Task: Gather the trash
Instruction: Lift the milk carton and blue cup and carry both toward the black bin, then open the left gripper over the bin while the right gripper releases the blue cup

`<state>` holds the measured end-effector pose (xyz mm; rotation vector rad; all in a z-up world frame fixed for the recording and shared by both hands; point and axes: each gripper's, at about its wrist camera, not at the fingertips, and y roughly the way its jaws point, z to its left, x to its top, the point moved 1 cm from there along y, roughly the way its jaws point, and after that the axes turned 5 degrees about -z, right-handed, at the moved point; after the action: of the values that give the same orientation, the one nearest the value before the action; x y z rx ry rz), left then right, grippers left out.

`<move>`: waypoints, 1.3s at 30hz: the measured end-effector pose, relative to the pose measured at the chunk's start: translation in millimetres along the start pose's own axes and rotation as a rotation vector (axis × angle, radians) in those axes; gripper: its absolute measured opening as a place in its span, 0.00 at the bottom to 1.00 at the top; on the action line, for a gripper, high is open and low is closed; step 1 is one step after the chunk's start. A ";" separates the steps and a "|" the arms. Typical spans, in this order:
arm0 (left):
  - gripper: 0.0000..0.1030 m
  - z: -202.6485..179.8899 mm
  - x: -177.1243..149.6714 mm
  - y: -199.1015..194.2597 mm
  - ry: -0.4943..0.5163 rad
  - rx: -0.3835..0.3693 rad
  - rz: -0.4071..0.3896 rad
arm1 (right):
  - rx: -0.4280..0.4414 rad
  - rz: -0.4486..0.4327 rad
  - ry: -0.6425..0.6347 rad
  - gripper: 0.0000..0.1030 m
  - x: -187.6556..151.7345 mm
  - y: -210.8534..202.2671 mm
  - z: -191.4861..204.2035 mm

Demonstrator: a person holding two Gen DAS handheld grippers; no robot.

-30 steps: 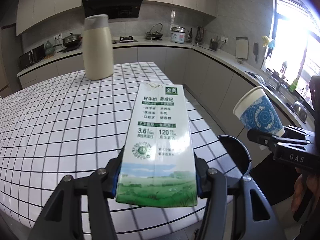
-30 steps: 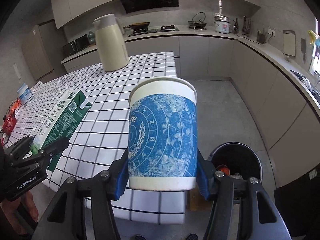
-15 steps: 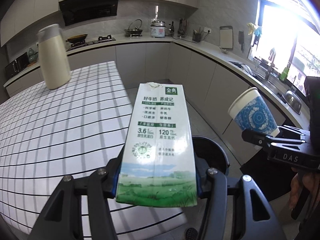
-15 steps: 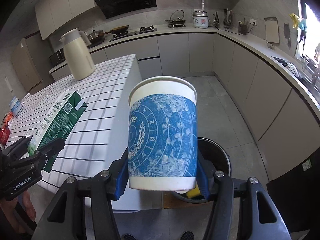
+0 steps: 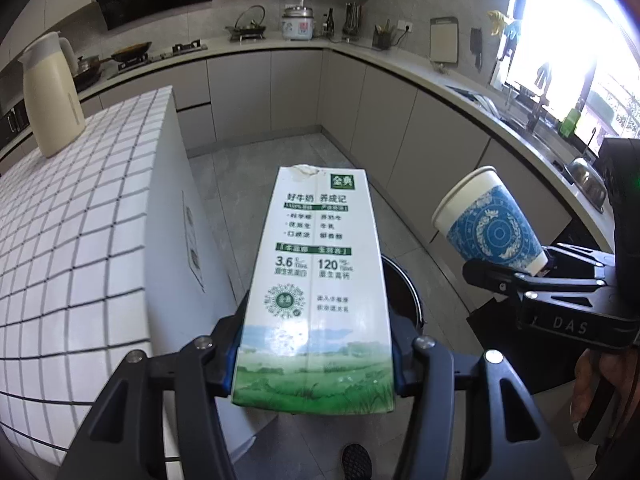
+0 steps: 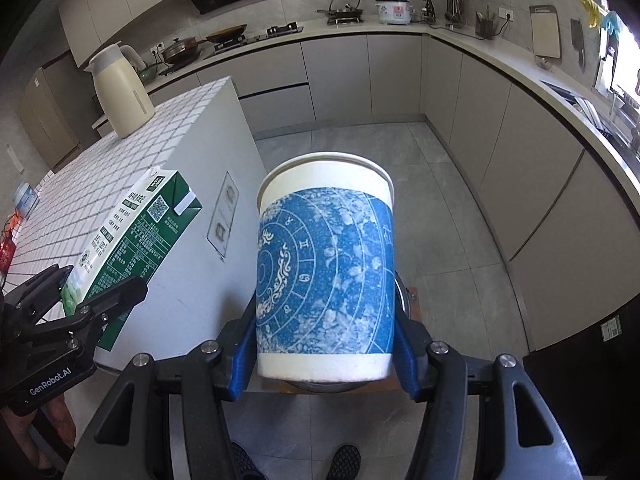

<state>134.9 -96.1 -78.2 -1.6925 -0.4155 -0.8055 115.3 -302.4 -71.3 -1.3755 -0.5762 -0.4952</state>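
My left gripper (image 5: 316, 344) is shut on a white and green milk carton (image 5: 320, 276), which it holds by the lower end. A round black trash bin (image 5: 404, 296) on the floor shows just behind the carton, mostly hidden. My right gripper (image 6: 326, 344) is shut on a white paper cup with a blue pattern (image 6: 324, 272); the bin's rim (image 6: 401, 300) peeks out at the cup's right side. In the left wrist view the paper cup (image 5: 490, 228) and right gripper (image 5: 520, 272) hang to the right. The right wrist view has the milk carton (image 6: 132, 240) and left gripper (image 6: 92, 304) at its left.
The white tiled island (image 5: 80, 220) ends to the left of the bin, with a cream thermos jug (image 5: 50, 96) on it. Grey floor (image 6: 440, 200) lies beyond, bounded by cabinets and a counter (image 5: 440, 80) with a sink. A person's shoes (image 6: 346, 460) show at the bottom.
Both grippers have swung right, off the island top and out over the floor, carrying the carton and cup. The bin now sits directly behind both items. Neither grip has altered.
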 end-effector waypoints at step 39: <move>0.95 -25.3 -52.9 110.1 -0.081 0.167 0.199 | -0.002 0.267 -0.308 1.00 -26.6 178.9 -70.0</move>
<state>162.0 -143.5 -190.3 -1.5853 -0.3531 -0.5427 215.1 -348.1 -231.3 -1.5161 -0.6280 -0.0677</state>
